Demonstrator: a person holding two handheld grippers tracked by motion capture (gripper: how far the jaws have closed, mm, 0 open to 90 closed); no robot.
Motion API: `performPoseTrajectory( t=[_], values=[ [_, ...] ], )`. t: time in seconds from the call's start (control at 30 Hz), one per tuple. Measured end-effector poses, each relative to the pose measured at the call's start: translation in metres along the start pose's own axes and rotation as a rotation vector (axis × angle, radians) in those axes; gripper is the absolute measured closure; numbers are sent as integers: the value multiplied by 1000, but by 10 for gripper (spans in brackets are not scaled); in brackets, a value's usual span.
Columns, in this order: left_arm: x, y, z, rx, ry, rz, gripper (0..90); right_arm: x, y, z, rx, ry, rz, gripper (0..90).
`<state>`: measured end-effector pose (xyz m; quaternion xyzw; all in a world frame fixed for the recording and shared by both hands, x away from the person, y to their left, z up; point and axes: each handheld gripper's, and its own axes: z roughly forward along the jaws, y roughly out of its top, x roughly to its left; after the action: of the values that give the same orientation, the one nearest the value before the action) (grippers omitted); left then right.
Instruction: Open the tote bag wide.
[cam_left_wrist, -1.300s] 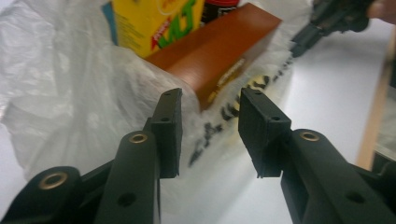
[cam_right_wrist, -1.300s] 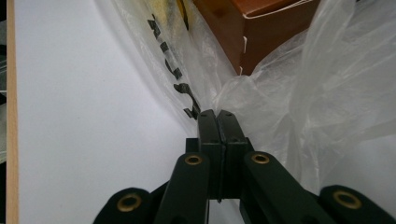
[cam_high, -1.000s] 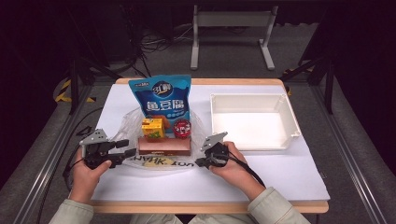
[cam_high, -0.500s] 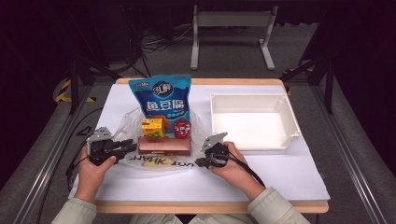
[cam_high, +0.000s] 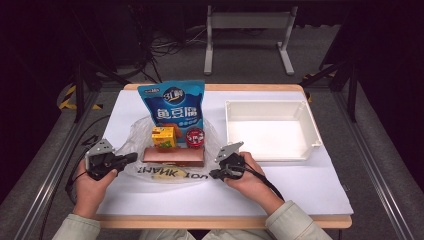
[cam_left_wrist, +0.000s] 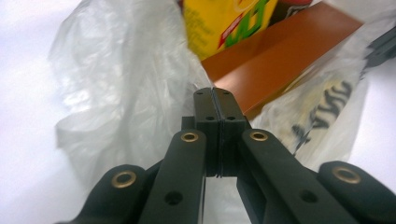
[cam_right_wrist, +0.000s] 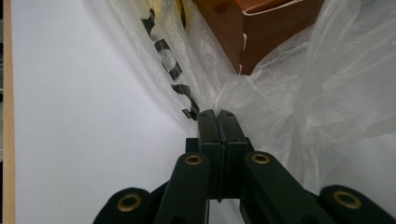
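Grippers, left (cam_high: 131, 158) and right (cam_high: 214, 174), pinch opposite edges of the plastic bag (cam_high: 137, 137); bare table (cam_high: 210, 197) nearer.

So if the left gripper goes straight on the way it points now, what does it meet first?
Most likely the clear plastic bag at the tips of the shut left gripper, then the brown box inside it. Whether film is already pinched is unclear.

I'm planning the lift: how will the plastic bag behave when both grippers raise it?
The plastic bag looks thin and crinkled, so it will probably sag. The brown box inside likely slides toward the lowest point. The film may slip from the shut left gripper.
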<state>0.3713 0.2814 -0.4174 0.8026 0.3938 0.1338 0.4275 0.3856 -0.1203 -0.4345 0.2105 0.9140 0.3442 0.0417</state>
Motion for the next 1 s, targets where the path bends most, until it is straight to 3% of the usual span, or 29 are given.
performPoseTrajectory(
  t=[0.33, 0.57, 0.7, 0.8, 0.9, 1.0],
  values=[
    [14, -15, 15, 102, 23, -55, 899, 0, -5, -5, 10, -8, 4, 900],
    [16, -21, 18, 139, 11, -60, 899, -1, -12, -11, 31, -16, 12, 900],
    [18, -23, 19, 142, 18, -62, 900, -3, -19, -17, 43, -21, 26, 900],
    [21, -27, 19, 139, 6, -85, 897, -5, -26, -24, 48, -39, 42, 900],
    [20, -27, 19, 133, -5, -80, 885, -6, -29, -27, 46, -44, 49, 900],
    [16, -26, 17, 103, -46, -57, 776, -6, -28, -30, 33, -41, 51, 900]
  ],
)
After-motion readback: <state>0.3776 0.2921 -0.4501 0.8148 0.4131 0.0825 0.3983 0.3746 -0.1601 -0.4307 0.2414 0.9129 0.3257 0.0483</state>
